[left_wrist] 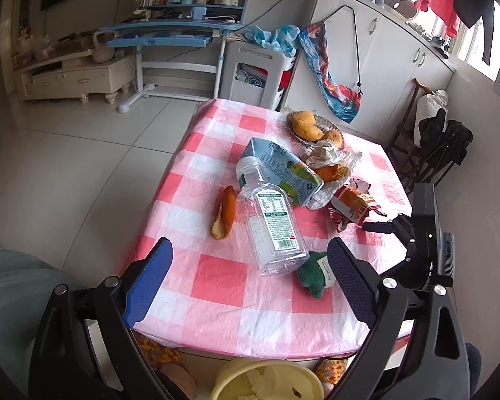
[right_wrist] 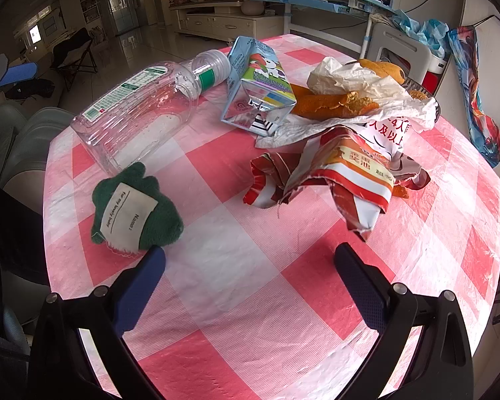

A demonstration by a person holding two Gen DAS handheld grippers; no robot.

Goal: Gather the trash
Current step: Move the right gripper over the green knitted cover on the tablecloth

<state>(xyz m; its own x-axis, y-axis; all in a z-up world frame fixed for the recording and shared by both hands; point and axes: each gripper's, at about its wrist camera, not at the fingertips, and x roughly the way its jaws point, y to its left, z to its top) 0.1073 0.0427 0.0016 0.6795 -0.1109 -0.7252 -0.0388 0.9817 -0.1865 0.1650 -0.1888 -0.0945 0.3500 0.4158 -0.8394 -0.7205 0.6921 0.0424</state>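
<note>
Trash lies on the pink-checked table [left_wrist: 216,273]: a clear plastic bottle [left_wrist: 270,223] on its side, a blue-green drink carton [left_wrist: 280,170], an orange peel [left_wrist: 224,213], a torn red-orange snack wrapper [left_wrist: 353,205], and a white bag with peels [left_wrist: 330,163]. In the right wrist view I see the bottle [right_wrist: 140,106], carton [right_wrist: 256,83], wrapper [right_wrist: 346,173] and white bag [right_wrist: 360,100]. My left gripper [left_wrist: 250,253] is open above the near edge, bottle base between its fingers. My right gripper [right_wrist: 250,260] is open and empty, just short of the wrapper; it also shows in the left wrist view [left_wrist: 376,225].
A small green plush with a white label [right_wrist: 133,210] lies by the bottle's base. A basket of fruit [left_wrist: 313,126] stands at the table's far side. A yellow bin with paper [left_wrist: 270,380] sits below the near edge. A grey sofa [right_wrist: 26,140] is at the left.
</note>
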